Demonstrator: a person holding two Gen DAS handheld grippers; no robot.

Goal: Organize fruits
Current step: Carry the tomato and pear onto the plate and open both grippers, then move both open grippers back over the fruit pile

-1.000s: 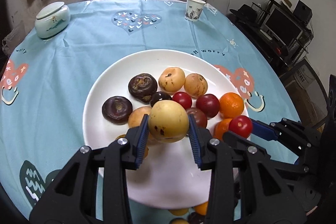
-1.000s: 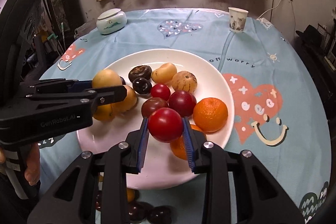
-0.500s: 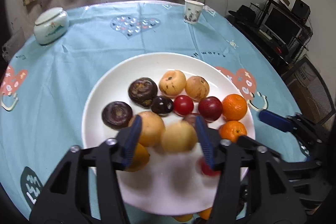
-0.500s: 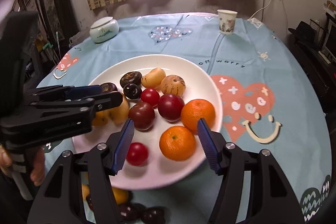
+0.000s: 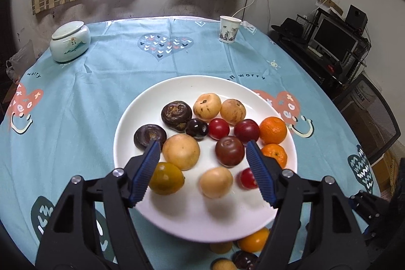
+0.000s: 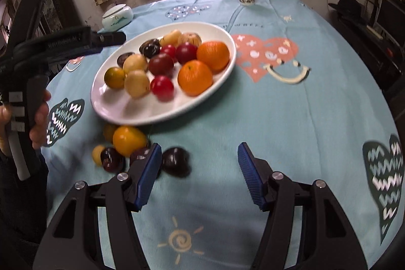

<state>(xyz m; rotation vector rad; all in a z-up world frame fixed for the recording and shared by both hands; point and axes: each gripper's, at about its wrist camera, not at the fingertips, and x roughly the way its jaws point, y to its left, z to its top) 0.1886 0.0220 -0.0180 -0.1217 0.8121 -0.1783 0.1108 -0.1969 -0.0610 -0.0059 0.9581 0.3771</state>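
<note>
— Where's the fruit?
— Most on the white plate (image 5: 131,118); a few loose just below its near rim — one dark plum (image 6: 175,160).
— Grippers?
— Left gripper (image 5: 203,170) opening above the plate, gripping nothing; right gripper (image 6: 198,172) spread, empty.

Layout of the table. The plate (image 5: 141,103) lies on the tablecloth (image 5: 106,82) toward the near side of the table. On the plate, two water chestnuts (image 5: 176,114) sit at far left, two tangerines (image 5: 272,130) at right, and plums (image 5: 246,127) and a cherry tomato (image 5: 219,128) between them; a pale round fruit (image 5: 216,182) and another cherry tomato (image 5: 247,178) lie nearest. Off the plate, just beyond its near rim, loose fruits (image 6: 129,139) lie on the tablecloth. A lidded jar (image 5: 69,41) stands at far left, a paper cup (image 5: 229,29) at far right.
</note>
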